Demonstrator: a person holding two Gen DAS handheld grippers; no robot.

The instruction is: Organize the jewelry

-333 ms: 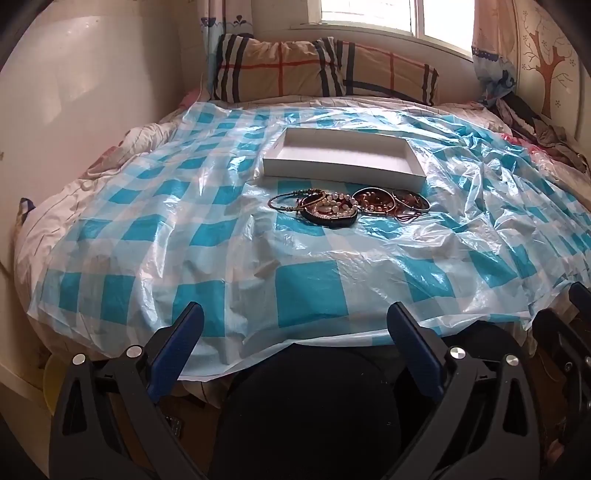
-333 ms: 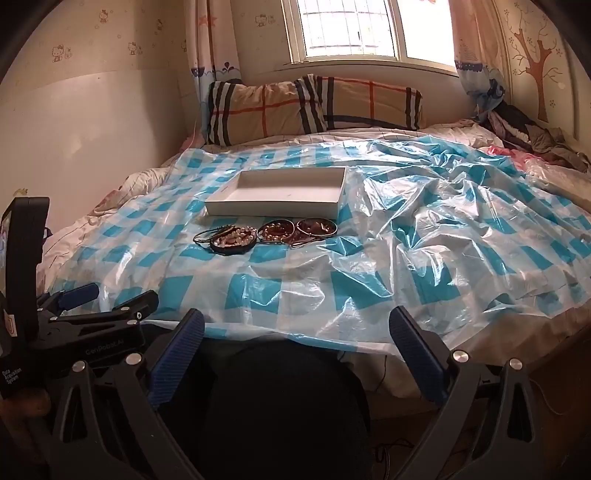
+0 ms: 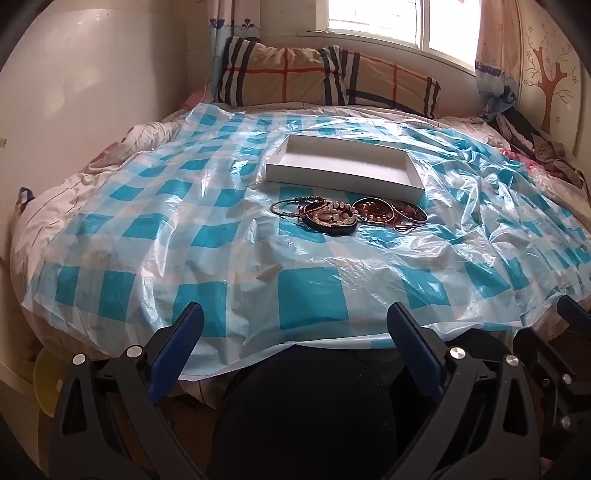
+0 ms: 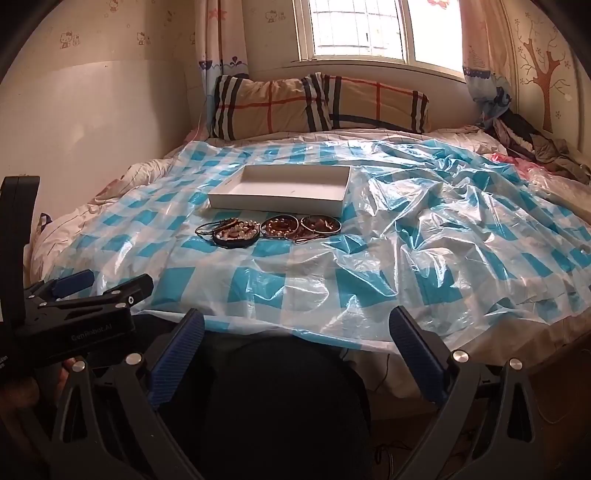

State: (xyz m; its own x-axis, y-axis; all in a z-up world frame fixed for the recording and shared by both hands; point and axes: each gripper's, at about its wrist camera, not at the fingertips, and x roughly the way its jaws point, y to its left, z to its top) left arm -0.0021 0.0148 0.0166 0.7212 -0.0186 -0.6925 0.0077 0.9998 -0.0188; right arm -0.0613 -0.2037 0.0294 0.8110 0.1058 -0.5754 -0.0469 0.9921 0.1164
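You held both grippers at the near edge of the bed [image 3: 110, 177], well back from the jewelry. Your left gripper [image 3: 295, 325] had its fingers spread wide with nothing between them. Your right gripper [image 4: 297, 328] was the same, fingers wide apart and holding nothing. The pile of bracelets [image 3: 347, 216] lay on the blue checked plastic sheet [image 3: 207, 236] near the middle of the bed. The white box [image 3: 343, 166] sat just behind the bracelets, toward the striped pillows [image 3: 325, 77].

Window [image 4: 373, 33] backlight glares; fisheye edges darken, warp.
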